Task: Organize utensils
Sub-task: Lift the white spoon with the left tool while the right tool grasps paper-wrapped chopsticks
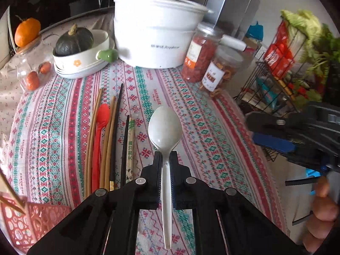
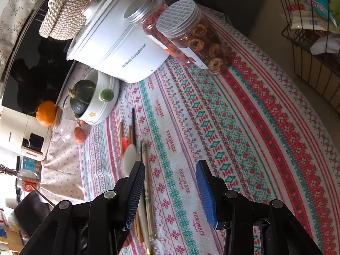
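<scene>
White spoon: centre of the left wrist view, bowl pointing up the frame, handle running down between the fingers; lifted clear of the cloth.
Left gripper: closed on the white spoon's handle just below the bowl, both pads pressing on it.
Utensils on the cloth: left of centre in the same view lie tan chopsticks, a red spoon, dark chopsticks and a printed bamboo pair, roughly parallel, side by side.
Red basket: lower left corner of that view, perforated wall, near the chopsticks' lower ends.
Right gripper: lower centre of the right wrist view, jaws apart, nothing between them but the patterned tablecloth.
Right wrist view, left of the gripper: the white spoon's bowl is partly hidden behind the left finger.
Background: white cooker at top centre, two clear jars to its right, a bowl holding a green squash to its left.
</scene>
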